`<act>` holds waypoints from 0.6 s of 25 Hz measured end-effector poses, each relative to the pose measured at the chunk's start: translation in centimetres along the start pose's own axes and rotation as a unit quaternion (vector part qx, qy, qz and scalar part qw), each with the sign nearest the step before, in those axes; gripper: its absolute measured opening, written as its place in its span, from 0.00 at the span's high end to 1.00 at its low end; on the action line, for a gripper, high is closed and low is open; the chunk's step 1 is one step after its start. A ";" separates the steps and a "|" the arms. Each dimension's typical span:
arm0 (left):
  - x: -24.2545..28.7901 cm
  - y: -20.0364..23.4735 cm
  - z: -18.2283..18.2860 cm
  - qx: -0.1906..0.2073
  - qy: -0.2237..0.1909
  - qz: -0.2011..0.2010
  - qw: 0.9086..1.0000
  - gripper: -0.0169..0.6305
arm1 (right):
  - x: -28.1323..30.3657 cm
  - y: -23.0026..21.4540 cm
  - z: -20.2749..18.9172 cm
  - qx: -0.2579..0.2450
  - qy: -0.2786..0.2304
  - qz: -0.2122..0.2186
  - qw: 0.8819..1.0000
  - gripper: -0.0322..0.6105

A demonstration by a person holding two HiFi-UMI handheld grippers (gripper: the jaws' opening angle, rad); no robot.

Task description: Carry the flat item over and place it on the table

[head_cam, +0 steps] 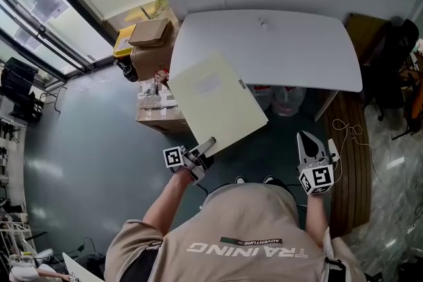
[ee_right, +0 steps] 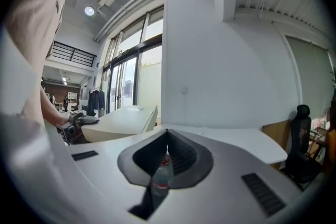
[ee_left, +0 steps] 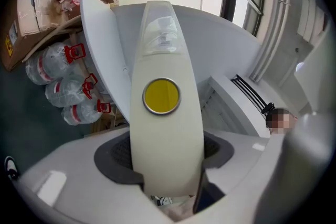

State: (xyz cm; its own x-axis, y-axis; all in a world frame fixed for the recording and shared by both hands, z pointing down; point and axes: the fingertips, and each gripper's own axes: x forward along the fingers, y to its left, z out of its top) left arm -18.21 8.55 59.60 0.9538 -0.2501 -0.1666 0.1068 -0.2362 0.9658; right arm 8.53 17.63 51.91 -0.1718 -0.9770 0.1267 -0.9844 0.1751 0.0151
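A cream flat folder (head_cam: 215, 102) with a round yellow snap (ee_left: 161, 96) sticks out from my left gripper (head_cam: 206, 144), which is shut on its near corner. In the head view the folder's far edge overlaps the near left part of the white table (head_cam: 277, 43). In the left gripper view the folder (ee_left: 164, 50) stands edge-up between the jaws of that gripper (ee_left: 165, 165), and the table (ee_left: 100, 34) lies behind it. My right gripper (head_cam: 307, 137) hovers to the right, short of the table's front edge, shut and empty. The right gripper view shows its jaws (ee_right: 167, 135) meeting in a thin slit.
Cardboard boxes (head_cam: 153, 43) and packs of water bottles (head_cam: 155, 101) crowd the floor left of the table. Bags (head_cam: 285, 99) sit under the table. A black chair (head_cam: 396, 56) and a wooden panel (head_cam: 353, 168) stand at the right. Windows run along the left wall.
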 end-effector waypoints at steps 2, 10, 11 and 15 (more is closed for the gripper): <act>-0.1 0.7 1.1 -0.001 0.007 0.002 1.000 0.54 | 1.3 0.2 -0.3 -0.012 0.008 -0.005 1.000 0.94; 0.1 2.7 5.5 0.003 0.018 0.012 1.000 0.54 | 6.9 -0.4 1.9 -0.055 -0.003 0.020 0.998 0.94; 0.3 2.8 6.0 0.003 0.013 0.010 1.000 0.54 | 7.7 -0.7 2.1 -0.055 -0.005 0.022 0.998 0.94; 1.8 3.2 8.3 0.008 -0.008 0.004 1.000 0.54 | 11.1 -2.1 2.6 -0.058 -0.011 0.043 0.997 0.94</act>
State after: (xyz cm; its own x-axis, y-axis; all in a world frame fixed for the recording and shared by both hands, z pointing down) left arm -18.47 -0.43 60.79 0.9498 -0.2673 -0.1622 0.0945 -0.2492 0.9638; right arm 8.55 6.09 50.67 -0.2571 -0.9599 0.1115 -0.9554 0.2698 0.1201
